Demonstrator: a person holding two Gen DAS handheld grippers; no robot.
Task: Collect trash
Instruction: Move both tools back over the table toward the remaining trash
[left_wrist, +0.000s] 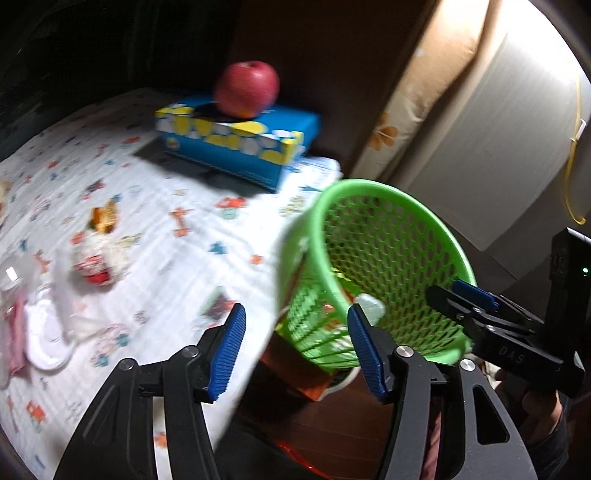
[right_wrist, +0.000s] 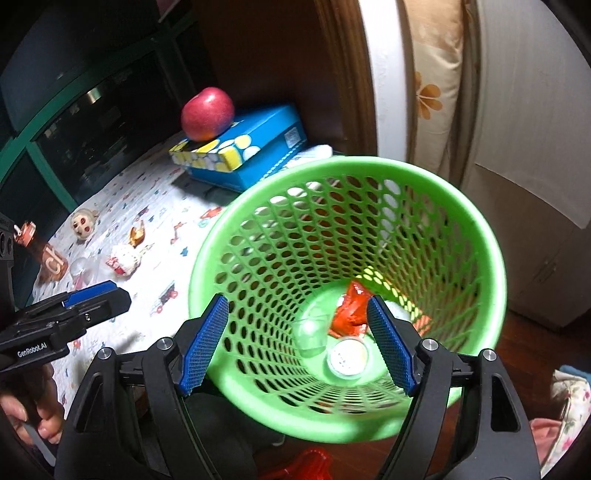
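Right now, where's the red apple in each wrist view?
Left wrist: apple at upper centre, resting on the blue tissue box.
Right wrist: apple at upper left of centre, on the same box's near end.
Shared landmark: green mesh basket, lower right of the apple in both views.

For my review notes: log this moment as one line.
left gripper open, empty | right gripper open over green basket | red wrapper inside | crumpled wrapper on table
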